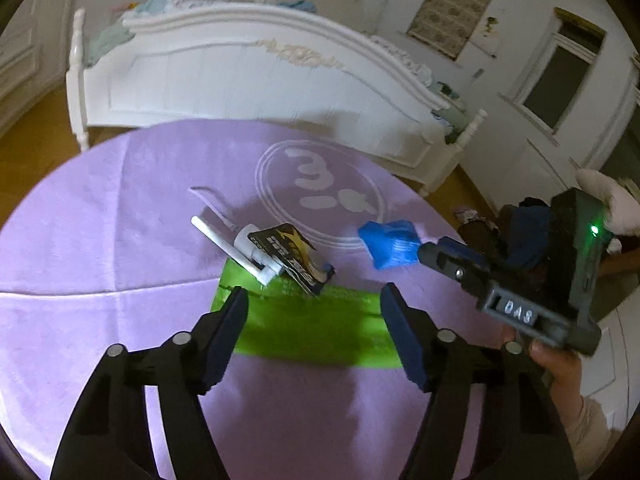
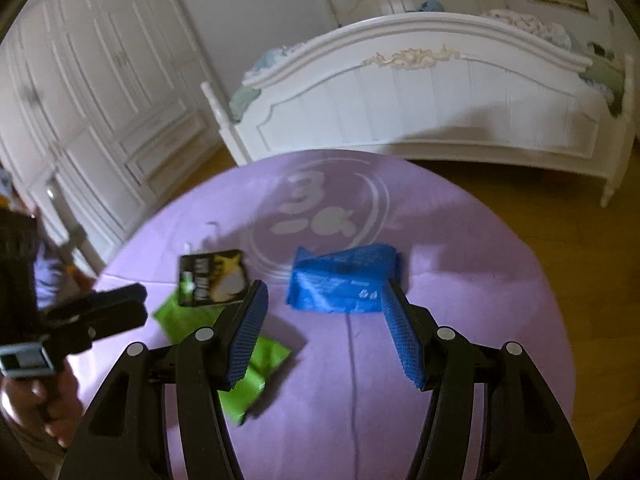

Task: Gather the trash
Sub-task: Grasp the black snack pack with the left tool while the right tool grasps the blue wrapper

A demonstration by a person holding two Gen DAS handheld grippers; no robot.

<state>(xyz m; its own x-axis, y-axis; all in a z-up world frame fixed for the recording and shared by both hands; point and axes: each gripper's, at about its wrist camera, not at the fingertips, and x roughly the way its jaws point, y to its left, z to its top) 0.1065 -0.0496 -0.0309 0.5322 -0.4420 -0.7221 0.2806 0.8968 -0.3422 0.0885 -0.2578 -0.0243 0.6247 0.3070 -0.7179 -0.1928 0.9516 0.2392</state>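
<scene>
Several pieces of trash lie on a round purple rug (image 1: 100,208). In the left wrist view my left gripper (image 1: 314,300) hangs open over a green wrapper (image 1: 320,332). Just beyond it are a black-and-yellow packet (image 1: 296,258) and a white plastic tube (image 1: 240,246). A crumpled blue wrapper (image 1: 394,244) lies to the right, at the tip of my right gripper (image 1: 424,252). In the right wrist view my right gripper (image 2: 324,296) stands open just short of the blue wrapper (image 2: 340,280), its right finger at the wrapper's near edge. The left gripper (image 2: 142,305) shows at the left.
A white bed footboard (image 1: 248,80) stands behind the rug, with clothes heaped on the bed. White wardrobe doors (image 2: 80,100) line the left wall. Wooden floor (image 2: 560,220) surrounds the rug. A person's hand (image 1: 560,364) holds the right gripper.
</scene>
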